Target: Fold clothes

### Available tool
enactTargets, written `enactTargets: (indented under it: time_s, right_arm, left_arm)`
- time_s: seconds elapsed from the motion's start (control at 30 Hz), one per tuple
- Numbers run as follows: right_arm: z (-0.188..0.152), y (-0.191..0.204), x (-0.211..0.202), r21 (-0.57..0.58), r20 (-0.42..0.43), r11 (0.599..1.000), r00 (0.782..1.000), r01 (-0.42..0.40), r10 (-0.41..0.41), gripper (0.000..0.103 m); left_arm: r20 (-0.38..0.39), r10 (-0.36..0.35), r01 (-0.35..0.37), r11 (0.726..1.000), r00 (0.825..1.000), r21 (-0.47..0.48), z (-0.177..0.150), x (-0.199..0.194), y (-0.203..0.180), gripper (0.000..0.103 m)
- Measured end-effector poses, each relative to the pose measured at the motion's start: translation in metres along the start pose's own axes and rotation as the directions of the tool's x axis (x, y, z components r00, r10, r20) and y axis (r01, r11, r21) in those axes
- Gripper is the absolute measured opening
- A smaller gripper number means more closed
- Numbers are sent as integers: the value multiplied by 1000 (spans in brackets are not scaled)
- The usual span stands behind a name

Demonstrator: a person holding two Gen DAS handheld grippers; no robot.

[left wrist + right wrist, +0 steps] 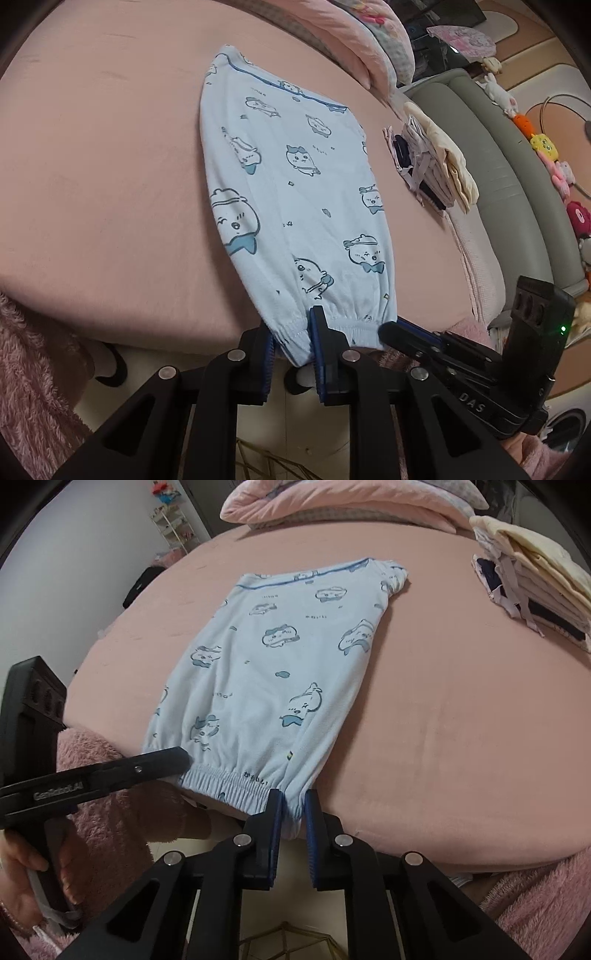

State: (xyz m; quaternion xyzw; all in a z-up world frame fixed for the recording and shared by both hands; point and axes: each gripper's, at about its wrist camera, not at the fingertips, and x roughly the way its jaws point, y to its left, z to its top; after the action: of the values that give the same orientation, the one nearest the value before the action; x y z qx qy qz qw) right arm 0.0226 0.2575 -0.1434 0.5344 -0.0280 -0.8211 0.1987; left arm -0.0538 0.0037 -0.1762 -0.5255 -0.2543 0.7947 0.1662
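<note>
The left hand-held gripper (291,341) pinches the elastic hem of the pale blue printed garment (295,192). The right hand-held gripper (294,808) clamps the same hem further along. The garment lies flat on the pink bed (92,166).

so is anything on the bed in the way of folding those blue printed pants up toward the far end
Nothing visible. Both the left gripper and right gripper already pinch the elastic waistband of the blue printed pants. The pink sheet around them is bare; the folded clothes stack sits off to the right.
</note>
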Motion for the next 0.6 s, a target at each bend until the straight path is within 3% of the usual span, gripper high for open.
enactTargets:
  time_s: [0.2,0.4,0.47,0.53,0.6]
  right_arm:
    - [-5,-2,5,9,-37,1000,999,0,0,4]
    - [-7,-13,9,79,-37,997,999,-14,17,5]
    - [-2,-19,12,128,-26,991,999,-43,47,11]
    - [1,-22,8,153,-3,985,997,-81,82,38]
    - [4,-22,5,167,18,979,993,-117,115,48]
  left_arm:
    - [7,-8,8,1000,1000,-10,-3,-4,-1,15]
    - [-9,-18,17,999,1000,-48,-4,0,7,15]
    - [-16,-19,18,998,1000,-57,-3,3,9,15]
    - [-15,-24,23,998,1000,-54,-3,3,9,15]
    - [-17,-29,28,998,999,-54,-2,3,10,15]
